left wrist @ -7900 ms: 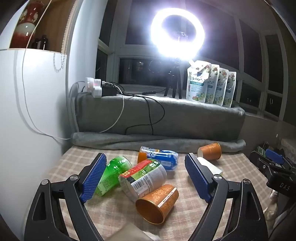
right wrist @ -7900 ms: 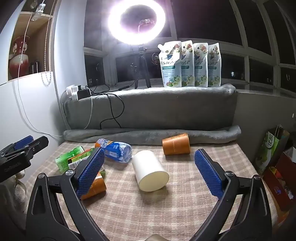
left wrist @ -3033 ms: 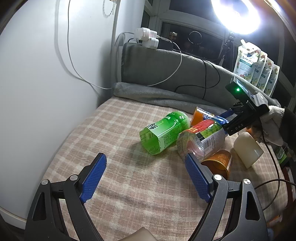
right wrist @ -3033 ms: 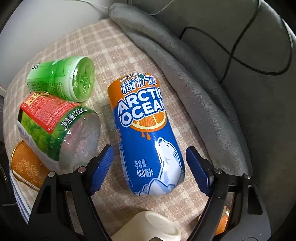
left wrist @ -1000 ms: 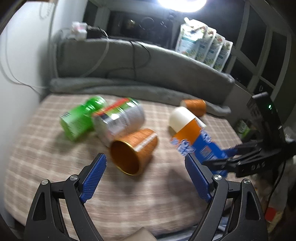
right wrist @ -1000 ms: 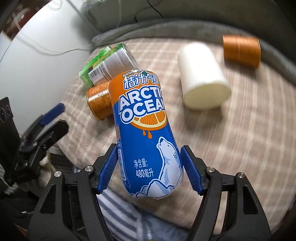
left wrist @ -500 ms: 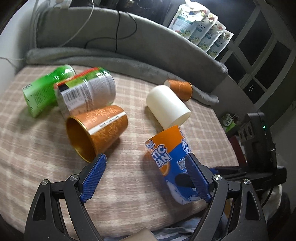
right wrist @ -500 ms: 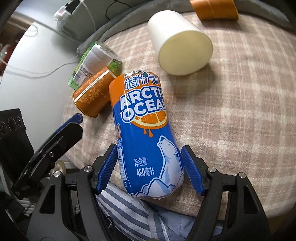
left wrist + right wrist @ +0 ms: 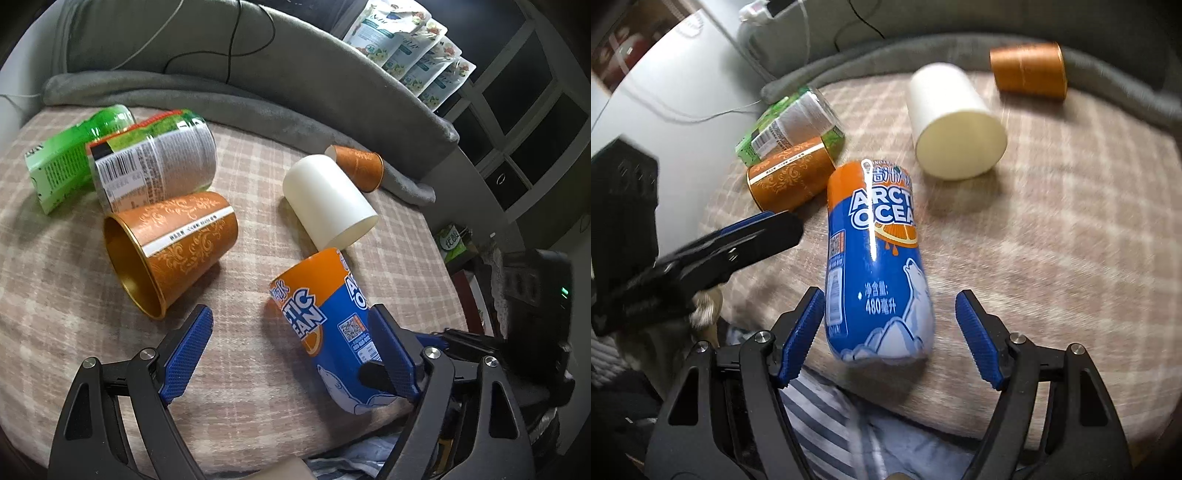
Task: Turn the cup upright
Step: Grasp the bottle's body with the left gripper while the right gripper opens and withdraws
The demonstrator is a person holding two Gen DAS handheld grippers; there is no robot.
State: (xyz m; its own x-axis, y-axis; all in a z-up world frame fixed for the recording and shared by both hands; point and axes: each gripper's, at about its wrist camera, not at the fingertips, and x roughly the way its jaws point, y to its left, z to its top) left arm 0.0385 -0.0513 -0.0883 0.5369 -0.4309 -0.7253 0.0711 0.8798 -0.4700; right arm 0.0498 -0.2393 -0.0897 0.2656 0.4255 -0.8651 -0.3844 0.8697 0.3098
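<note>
The blue and orange Arctic Ocean cup [image 9: 875, 258] stands near the front edge of the checked cloth, orange end up, leaning a little. It also shows in the left wrist view [image 9: 332, 325]. My right gripper [image 9: 890, 339] is open, its pads apart from the cup on both sides. My left gripper [image 9: 291, 354] is open and empty, just left of the cup; its right pad overlaps the cup in view.
An orange patterned cup [image 9: 173, 247], a white cup [image 9: 328, 199], a small orange cup [image 9: 358, 162], a labelled bottle [image 9: 155, 162] and a green bottle [image 9: 70, 151] lie on their sides. A grey rolled blanket [image 9: 229, 96] borders the back. Striped fabric [image 9: 827, 417] hangs at the front edge.
My right gripper has opened and let go of the Arctic Ocean cup, which now stands on the cloth. The left gripper has come closer to it.
</note>
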